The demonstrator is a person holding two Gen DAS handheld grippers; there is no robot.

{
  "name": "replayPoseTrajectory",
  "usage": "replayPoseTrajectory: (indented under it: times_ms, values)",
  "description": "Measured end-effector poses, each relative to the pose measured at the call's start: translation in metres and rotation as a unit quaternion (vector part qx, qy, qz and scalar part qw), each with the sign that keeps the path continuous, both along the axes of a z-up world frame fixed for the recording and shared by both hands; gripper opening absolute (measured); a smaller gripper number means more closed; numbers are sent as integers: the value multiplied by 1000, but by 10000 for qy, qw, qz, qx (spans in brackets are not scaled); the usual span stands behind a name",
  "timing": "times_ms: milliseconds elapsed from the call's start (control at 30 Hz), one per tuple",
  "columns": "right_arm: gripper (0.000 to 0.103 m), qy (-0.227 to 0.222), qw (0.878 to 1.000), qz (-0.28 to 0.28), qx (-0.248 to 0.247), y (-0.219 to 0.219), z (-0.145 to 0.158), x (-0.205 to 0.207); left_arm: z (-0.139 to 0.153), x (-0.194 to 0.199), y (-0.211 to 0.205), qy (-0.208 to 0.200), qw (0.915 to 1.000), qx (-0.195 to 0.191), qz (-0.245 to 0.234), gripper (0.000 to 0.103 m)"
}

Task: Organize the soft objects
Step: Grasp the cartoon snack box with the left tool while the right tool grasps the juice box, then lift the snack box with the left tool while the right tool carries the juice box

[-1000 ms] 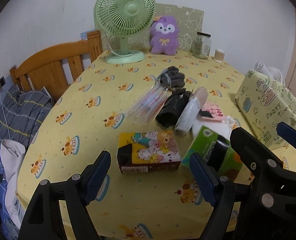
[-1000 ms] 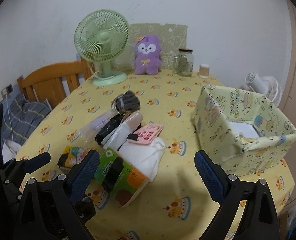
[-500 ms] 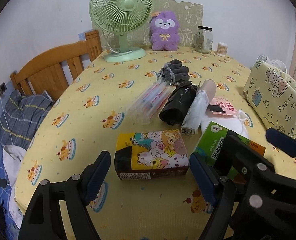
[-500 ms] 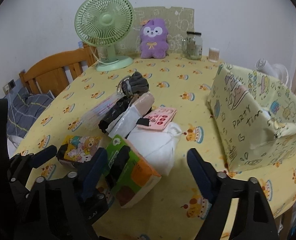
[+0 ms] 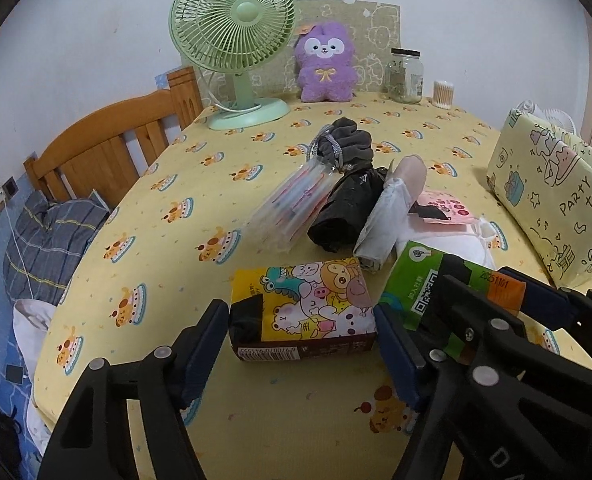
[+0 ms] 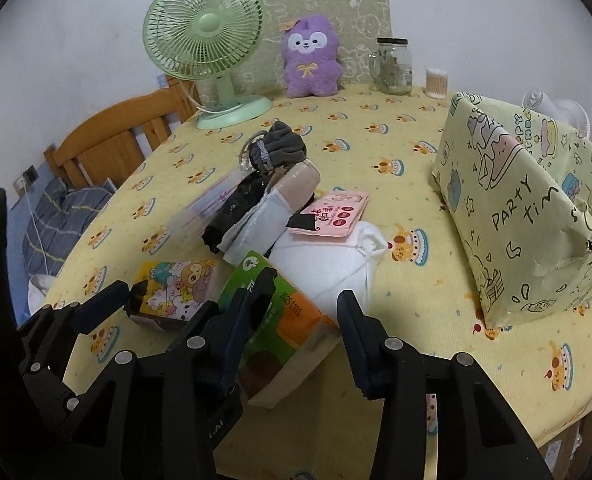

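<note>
right gripper [image 6: 288,320]: jaws just closing, straddling green tissue pack [image 6: 280,320] at lower centre, grip unconfirmed | pack's long axis runs toward lower right, across the jaws | left gripper [image 5: 299,340]: parted around cartoon tissue pack [image 5: 301,308], lengthwise between fingers, just closing

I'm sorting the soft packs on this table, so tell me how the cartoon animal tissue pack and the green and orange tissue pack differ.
The cartoon animal pack lies flat on the yellow tablecloth; the green and orange pack sits tilted against a white bundle. The cartoon pack is yellow with animal drawings; the other is green and orange with a QR code. Both are soft wrapped packs with a black patch, each between a gripper's fingers.
</note>
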State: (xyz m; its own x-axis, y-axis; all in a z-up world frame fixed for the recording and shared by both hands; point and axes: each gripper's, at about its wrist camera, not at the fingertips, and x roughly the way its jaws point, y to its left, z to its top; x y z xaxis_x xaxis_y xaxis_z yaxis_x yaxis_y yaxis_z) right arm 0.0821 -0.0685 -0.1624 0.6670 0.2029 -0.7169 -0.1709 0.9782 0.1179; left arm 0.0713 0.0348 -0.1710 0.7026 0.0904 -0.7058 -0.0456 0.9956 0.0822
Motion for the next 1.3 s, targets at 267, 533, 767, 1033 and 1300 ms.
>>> replayPoseTrajectory:
  times_ms: [267, 533, 767, 1033, 1300]
  values:
    - [23, -70, 9999, 94, 38, 1, 7, -3, 5, 0, -1, 77, 9999, -108, -58, 68]
    - [19, -159, 9998, 105, 77, -4, 24, -7, 20, -2, -5, 28, 9998, -204, -31, 66]
    - [18, -286, 9995, 74, 82, -11, 42, -11, 37, -5, -11, -77, 9996, -269, 16, 66]
    - [18, -395, 9992, 11, -57, -19, 62, -13, 57, -9, -20, -217, 9992, -309, 97, 66]
    - [18, -578, 9982, -124, -76, -33, 85, -19, 83, -15, -33, -475, 9985, -281, 19, 66]
